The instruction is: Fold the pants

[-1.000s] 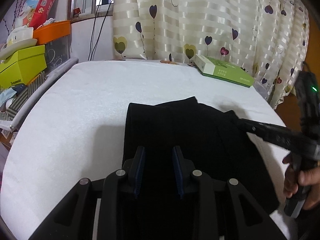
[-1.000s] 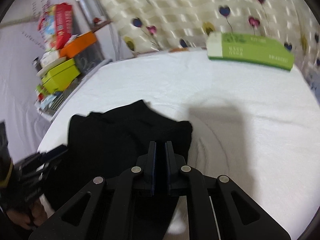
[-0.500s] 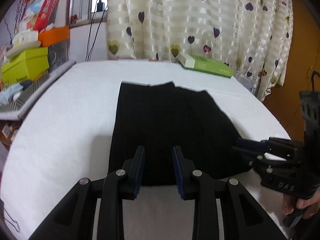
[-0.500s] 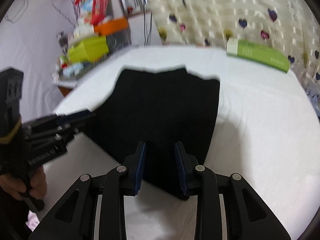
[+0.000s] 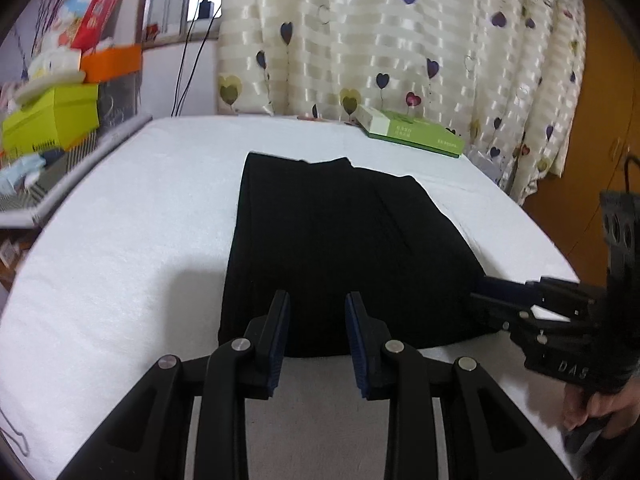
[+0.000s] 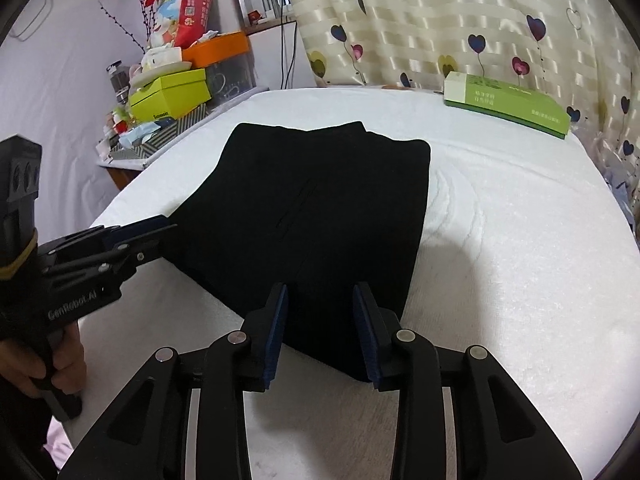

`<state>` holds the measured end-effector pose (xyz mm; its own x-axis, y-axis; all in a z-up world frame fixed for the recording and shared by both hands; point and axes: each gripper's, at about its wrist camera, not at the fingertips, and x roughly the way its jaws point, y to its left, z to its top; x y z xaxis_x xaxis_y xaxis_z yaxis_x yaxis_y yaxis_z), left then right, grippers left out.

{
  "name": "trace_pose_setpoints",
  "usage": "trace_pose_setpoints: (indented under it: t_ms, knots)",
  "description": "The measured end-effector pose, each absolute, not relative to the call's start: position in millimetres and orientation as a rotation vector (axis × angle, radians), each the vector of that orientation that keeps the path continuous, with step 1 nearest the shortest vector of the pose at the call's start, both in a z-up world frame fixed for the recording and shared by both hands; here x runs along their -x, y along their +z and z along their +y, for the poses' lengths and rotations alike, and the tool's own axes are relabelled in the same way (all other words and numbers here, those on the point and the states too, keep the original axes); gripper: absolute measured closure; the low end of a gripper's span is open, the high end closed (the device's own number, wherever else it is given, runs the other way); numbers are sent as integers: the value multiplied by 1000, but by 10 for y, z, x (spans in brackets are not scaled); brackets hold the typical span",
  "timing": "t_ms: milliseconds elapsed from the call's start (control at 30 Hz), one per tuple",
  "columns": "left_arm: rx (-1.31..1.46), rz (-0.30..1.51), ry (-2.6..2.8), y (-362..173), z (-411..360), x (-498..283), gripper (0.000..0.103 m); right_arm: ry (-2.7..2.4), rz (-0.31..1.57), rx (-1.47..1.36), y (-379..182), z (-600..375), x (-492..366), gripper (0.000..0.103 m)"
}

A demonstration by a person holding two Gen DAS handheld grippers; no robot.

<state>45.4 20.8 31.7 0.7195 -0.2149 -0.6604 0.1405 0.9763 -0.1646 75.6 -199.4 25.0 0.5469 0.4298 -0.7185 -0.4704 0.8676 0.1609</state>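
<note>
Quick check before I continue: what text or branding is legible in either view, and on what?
"GenRobot.AI": side of the left hand-held gripper.
"DAS", partly cut off: body of the right hand-held gripper.
Flat green box: print too small to read.
Red carton and lime box: print blurred, unreadable.
</note>
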Motion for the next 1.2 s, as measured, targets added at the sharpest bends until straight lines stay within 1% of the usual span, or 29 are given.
trace_pose_setpoints:
  t_ms: [200,533,633,700,800,1000,1067,1100,1200]
  knots:
    - [104,743,-196,316,222,-471,72,516,830,80,246,-1966,-722,67]
    - [21,739,-153,318,85,-447,72,502,823,104,242,-1949,-699,67]
    - [-7,741,-146,316,36,-440,68,503,823,100,241,-1951,-697,67]
    - [-33,744,-146,311,-18,-432,61,507,825,89,242,-1967,-696,67]
    - [-74,739,-131,315,-85,-408,60,508,826,65,250,-1997,-682,66]
    - [-39,711,-144,364,-24,-276,60,496,825,23,276,-2084,-591,63]
    - [0,716,-152,368,33,-223,60,485,822,42,281,-2080,-542,56]
    - [13,723,-157,358,59,-194,60,476,833,59,272,-2076,-514,54]
    - [47,757,-160,325,143,-131,60,478,875,78,222,-2108,-445,54]
